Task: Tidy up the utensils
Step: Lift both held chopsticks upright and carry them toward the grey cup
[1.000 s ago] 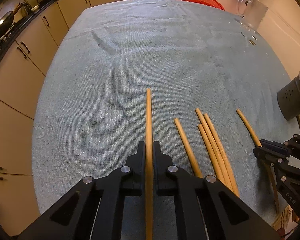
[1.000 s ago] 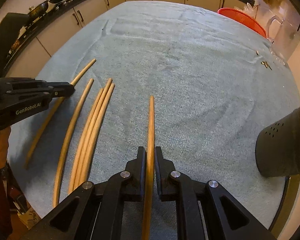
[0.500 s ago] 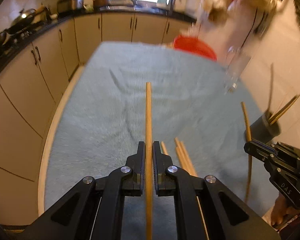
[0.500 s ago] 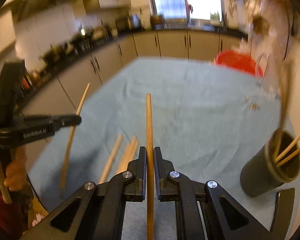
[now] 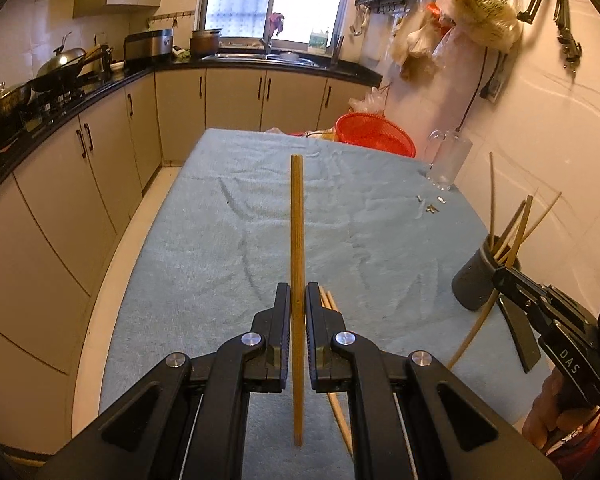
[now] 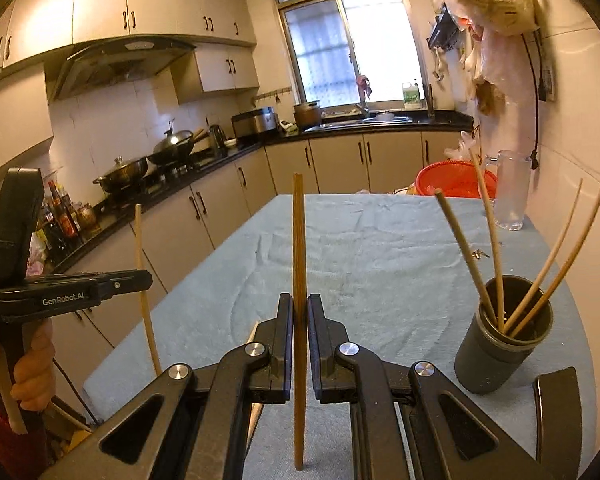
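My left gripper (image 5: 298,300) is shut on a wooden chopstick (image 5: 297,220) and holds it raised above the blue-towelled table (image 5: 228,264). My right gripper (image 6: 299,308) is shut on another wooden chopstick (image 6: 299,248), also raised. A dark grey holder cup (image 6: 500,352) with several chopsticks stands at the table's right edge, right of my right gripper; it also shows in the left wrist view (image 5: 474,280). A few loose chopsticks (image 5: 328,300) lie on the towel below my left gripper. The left gripper shows in the right wrist view (image 6: 138,278), the right gripper in the left wrist view (image 5: 500,274).
A red basket (image 5: 374,138) and a clear glass jug (image 5: 446,162) stand at the table's far right. Small metal bits (image 5: 432,206) lie near the jug. Kitchen cabinets (image 5: 60,184) run along the left. A wall is close on the right.
Both grippers have lifted their chopsticks off the towel and tilted up, so the views now look across the table towards the window instead of down at it.
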